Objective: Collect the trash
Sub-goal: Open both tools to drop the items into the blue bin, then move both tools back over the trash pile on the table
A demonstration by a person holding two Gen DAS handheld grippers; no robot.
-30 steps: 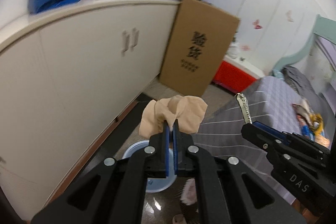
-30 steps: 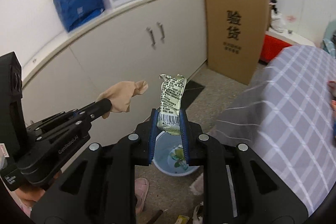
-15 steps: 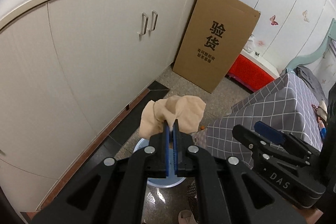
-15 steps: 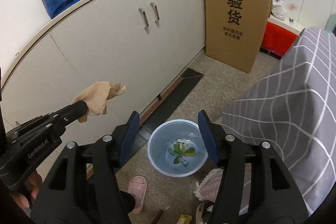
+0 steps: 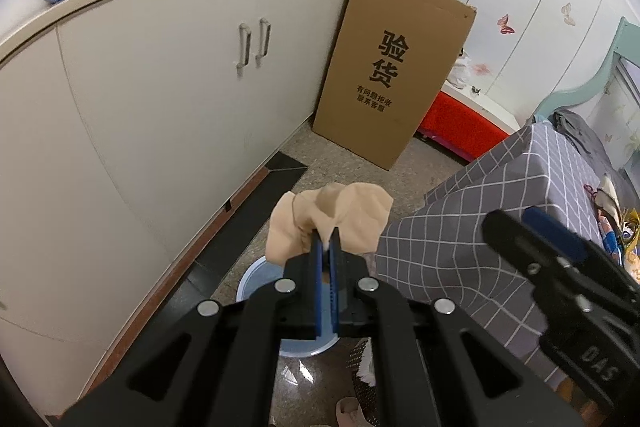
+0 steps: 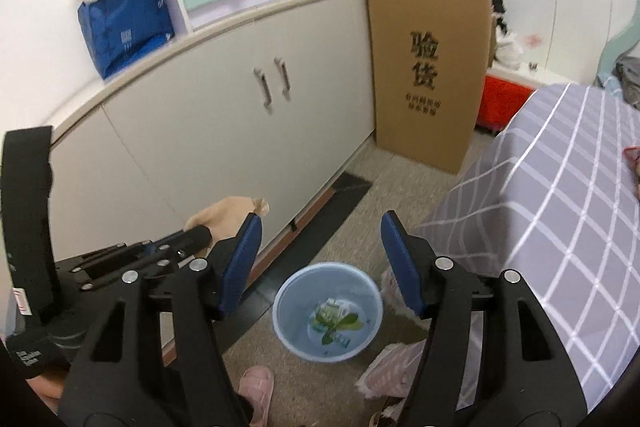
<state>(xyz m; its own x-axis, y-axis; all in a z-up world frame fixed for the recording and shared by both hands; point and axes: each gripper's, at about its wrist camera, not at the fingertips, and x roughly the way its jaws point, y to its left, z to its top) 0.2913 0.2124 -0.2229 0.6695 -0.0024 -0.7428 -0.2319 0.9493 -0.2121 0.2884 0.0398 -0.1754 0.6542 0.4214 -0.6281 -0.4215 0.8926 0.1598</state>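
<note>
Left gripper (image 5: 327, 247) jaws pressed together, pinching a crumpled beige cloth (image 5: 332, 217). Cloth looks thin, stocking-like, skin-toned, bunched into soft folds that puff out above and to both sides of the blue pads (image 5: 318, 267). It is held in the air above a light blue bin (image 5: 256, 277), which shows partly behind the left gripper's fingers.

Right gripper (image 6: 322, 227) jaws spread wide, nothing between them. Blue pads (image 6: 242, 263) bare. Straight below the gap sits the light blue bin (image 6: 280, 307) on the speckled floor (image 6: 384, 179); a green and white wrapper (image 6: 334, 319) lies crumpled at its bottom. In the right wrist view the left gripper (image 6: 200, 235) comes in from the left with the beige cloth (image 6: 228, 213) at its tip, off to the left of the bin.

Around: white cabinet (image 6: 224, 131) along the left, tall cardboard box (image 6: 430, 67) leaning at its end, grey checked bedcover (image 6: 560, 195) on the right, pink slipper (image 6: 256, 387) near the bin, blue bag (image 6: 124, 31) on the cabinet top.
</note>
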